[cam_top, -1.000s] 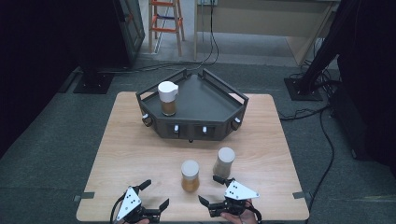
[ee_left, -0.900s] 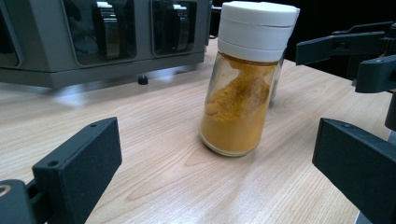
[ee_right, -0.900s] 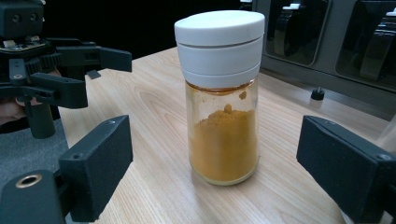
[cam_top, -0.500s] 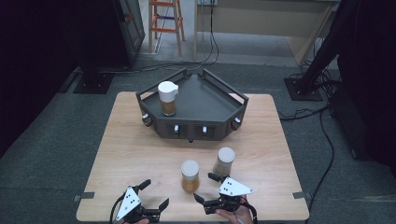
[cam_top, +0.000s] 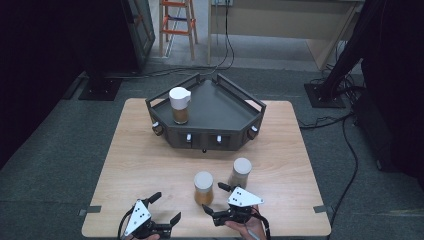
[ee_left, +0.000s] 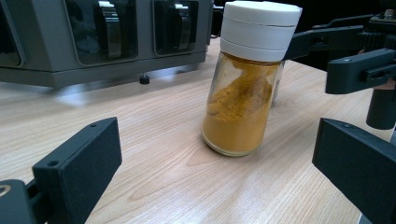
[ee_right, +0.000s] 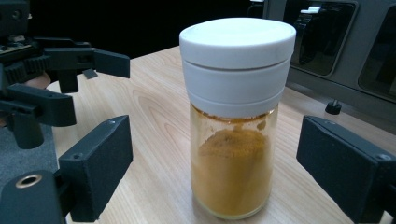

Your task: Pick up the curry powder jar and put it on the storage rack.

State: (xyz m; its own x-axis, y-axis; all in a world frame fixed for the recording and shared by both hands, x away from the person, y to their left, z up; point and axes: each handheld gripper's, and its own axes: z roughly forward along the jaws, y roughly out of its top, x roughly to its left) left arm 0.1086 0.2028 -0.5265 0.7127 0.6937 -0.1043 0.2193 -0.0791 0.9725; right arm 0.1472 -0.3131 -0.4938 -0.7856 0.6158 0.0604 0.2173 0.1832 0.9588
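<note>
A glass jar of orange powder (cam_top: 203, 187) with a white lid stands upright on the wooden table (cam_top: 145, 165). My right gripper (cam_top: 214, 198) is open just right of it. In the right gripper view the orange jar (ee_right: 236, 126) stands close ahead of my right gripper (ee_right: 217, 156), touching neither jaw. My left gripper (cam_top: 166, 207) is open at the table's near edge, left of the jar. The left gripper view has the orange jar (ee_left: 247, 93) farther off beyond my left gripper (ee_left: 215, 144). A second white-lidded jar (cam_top: 241, 172) stands just behind and to the right.
A dark grey angular tray (cam_top: 220, 107) sits at the back of the table, with a third white-lidded jar (cam_top: 179, 105) on its left part. Its front shows knobs and windows (ee_left: 107, 32). Cables and stands lie on the floor beyond.
My right gripper has moved left and turned toward the orange jar, bringing its open jaws close to it. The left gripper has barely moved. The jars stay where they were.
</note>
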